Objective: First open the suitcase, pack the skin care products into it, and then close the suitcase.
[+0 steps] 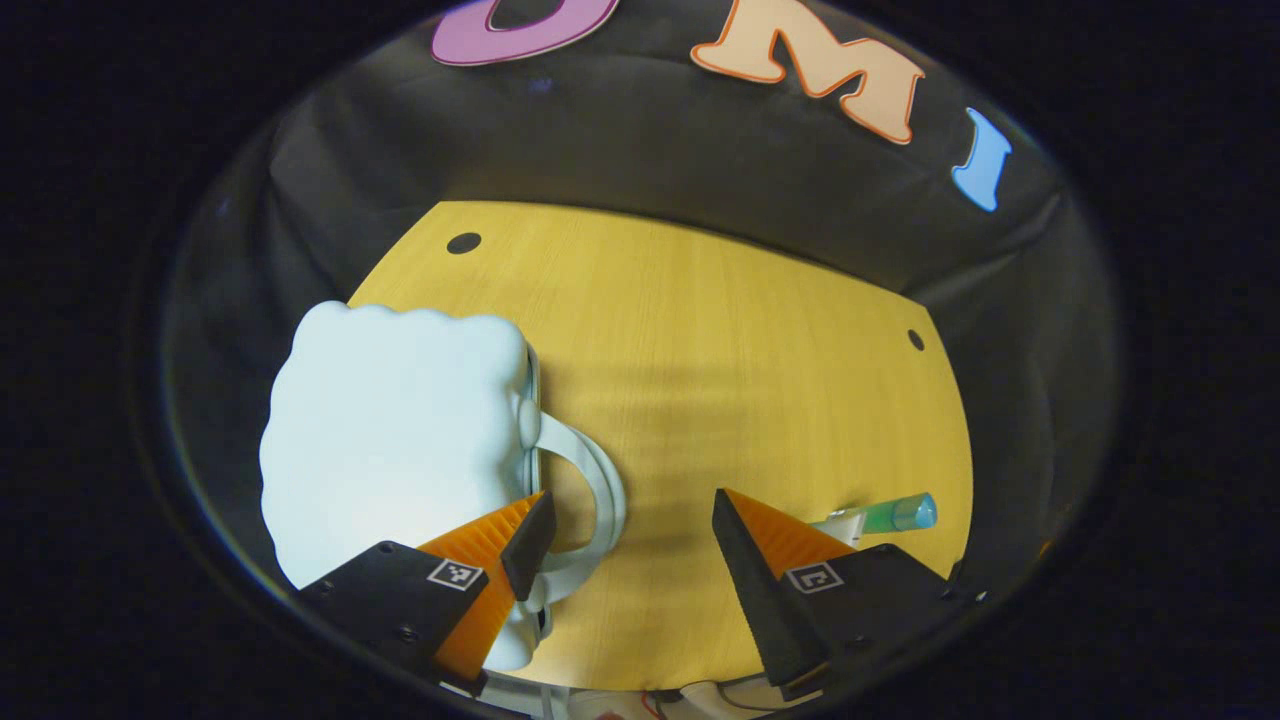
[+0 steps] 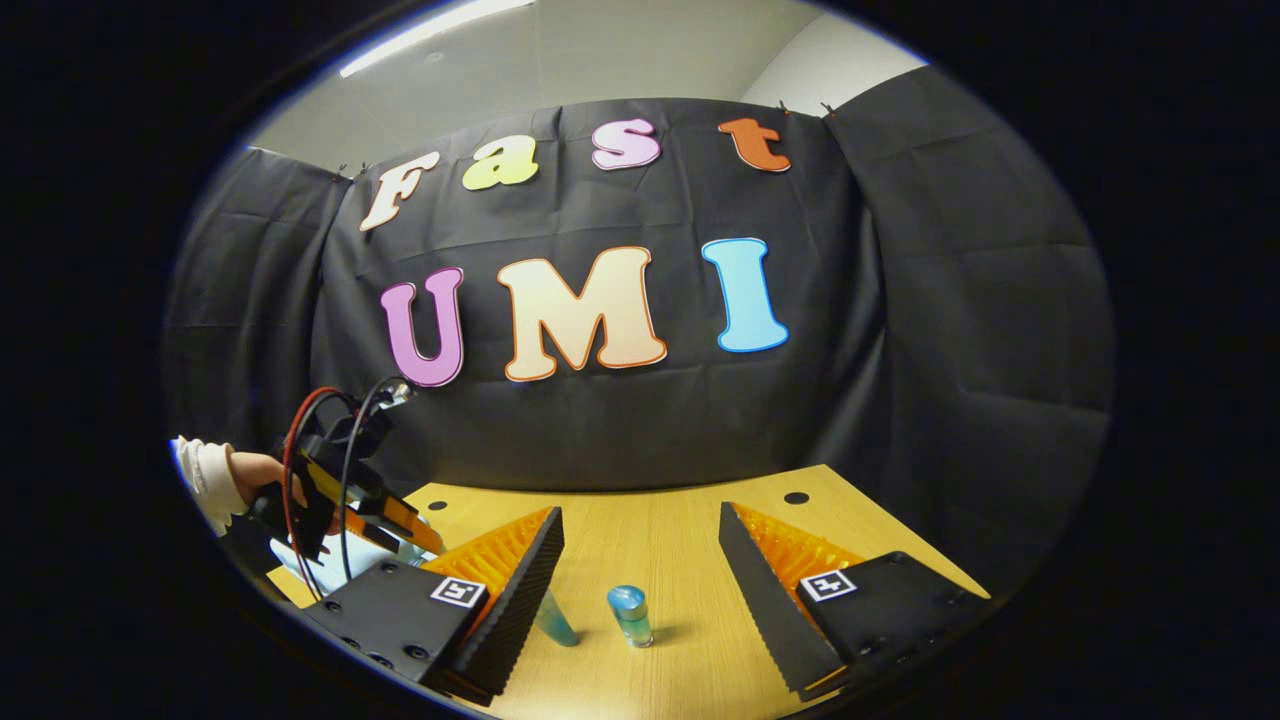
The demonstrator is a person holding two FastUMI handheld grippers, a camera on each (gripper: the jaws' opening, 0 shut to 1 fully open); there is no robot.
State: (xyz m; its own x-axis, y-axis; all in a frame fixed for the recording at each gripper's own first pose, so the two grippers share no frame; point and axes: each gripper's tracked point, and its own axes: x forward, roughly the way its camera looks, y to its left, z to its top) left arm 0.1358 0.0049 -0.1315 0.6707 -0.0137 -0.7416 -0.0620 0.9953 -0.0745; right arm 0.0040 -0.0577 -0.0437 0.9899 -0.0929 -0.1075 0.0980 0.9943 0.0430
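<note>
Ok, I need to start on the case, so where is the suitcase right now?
In the left gripper view the pale blue suitcase lies shut on the left of the wooden table, its handle between the open jaws of the left gripper.

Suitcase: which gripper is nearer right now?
Left. The left gripper is open right over the pale suitcase, one finger across its handle. The right gripper hangs off to the side, above the table.

Left orange-and-black two-finger gripper gapes wide at lower frame; right orange-and-black two-finger gripper likewise, held level.
</note>
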